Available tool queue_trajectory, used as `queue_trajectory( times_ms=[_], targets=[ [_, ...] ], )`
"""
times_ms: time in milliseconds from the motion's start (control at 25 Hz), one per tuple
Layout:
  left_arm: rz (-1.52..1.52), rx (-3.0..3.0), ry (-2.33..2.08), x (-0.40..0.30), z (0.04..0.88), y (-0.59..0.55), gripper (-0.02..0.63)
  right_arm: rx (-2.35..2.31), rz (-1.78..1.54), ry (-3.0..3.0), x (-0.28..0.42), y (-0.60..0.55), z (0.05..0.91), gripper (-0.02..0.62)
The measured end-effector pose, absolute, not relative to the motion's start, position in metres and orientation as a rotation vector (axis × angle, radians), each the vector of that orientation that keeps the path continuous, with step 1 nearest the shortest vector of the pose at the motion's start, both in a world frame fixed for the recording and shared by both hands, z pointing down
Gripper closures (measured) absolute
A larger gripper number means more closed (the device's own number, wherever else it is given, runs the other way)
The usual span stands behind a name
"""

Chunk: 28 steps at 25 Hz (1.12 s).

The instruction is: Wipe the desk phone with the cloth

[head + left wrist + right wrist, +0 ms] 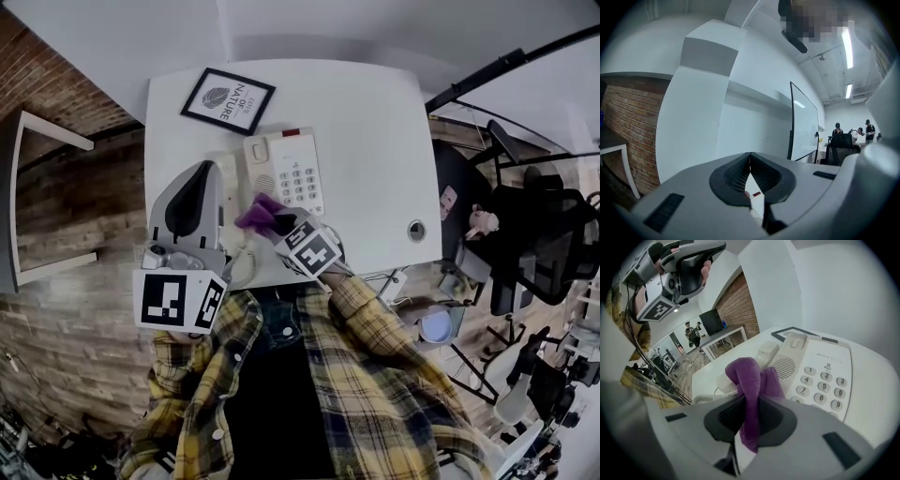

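The left gripper (750,155) has its jaws pressed together, with nothing held between them. Left of the gripper stands a brick wall (628,126). Above the gripper rises a white pillar (693,122). To its right is a whiteboard (804,124), with distant people (837,127) further right.

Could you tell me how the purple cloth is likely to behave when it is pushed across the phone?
The purple cloth is probably floppy: it folds over and droops where the right hand-held gripper pinches it. It looks light and soft, so it may bunch rather than slide flat on the desk phone.
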<state>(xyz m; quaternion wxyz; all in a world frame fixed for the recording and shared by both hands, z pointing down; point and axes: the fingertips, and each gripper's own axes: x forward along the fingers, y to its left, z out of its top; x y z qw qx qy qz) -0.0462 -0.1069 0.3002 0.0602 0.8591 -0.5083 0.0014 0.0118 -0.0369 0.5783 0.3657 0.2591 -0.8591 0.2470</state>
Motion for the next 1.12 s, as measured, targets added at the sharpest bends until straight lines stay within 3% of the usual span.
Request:
queue_trajectory(
  times_ms=[400, 840, 1120],
  targets=[
    [-0.011, 2.595, -1.546, -0.049, 0.299, -0.112, 0.591, 0.576, 0.611, -2.228, 0.023, -0.034, 0.560, 0.532],
    [-0.042, 2.548, -1.591, -0.064, 0.301, -0.117, 0.591, 0.776, 0.500, -2.359, 0.040, -0.122, 0.484, 0.532],
    [-0.023, 2.504, -1.647, -0.079, 0.303, -0.114, 0.591, 0.851, 0.450, -2.342, 0.046, -0.173, 0.482, 0.532]
  ],
)
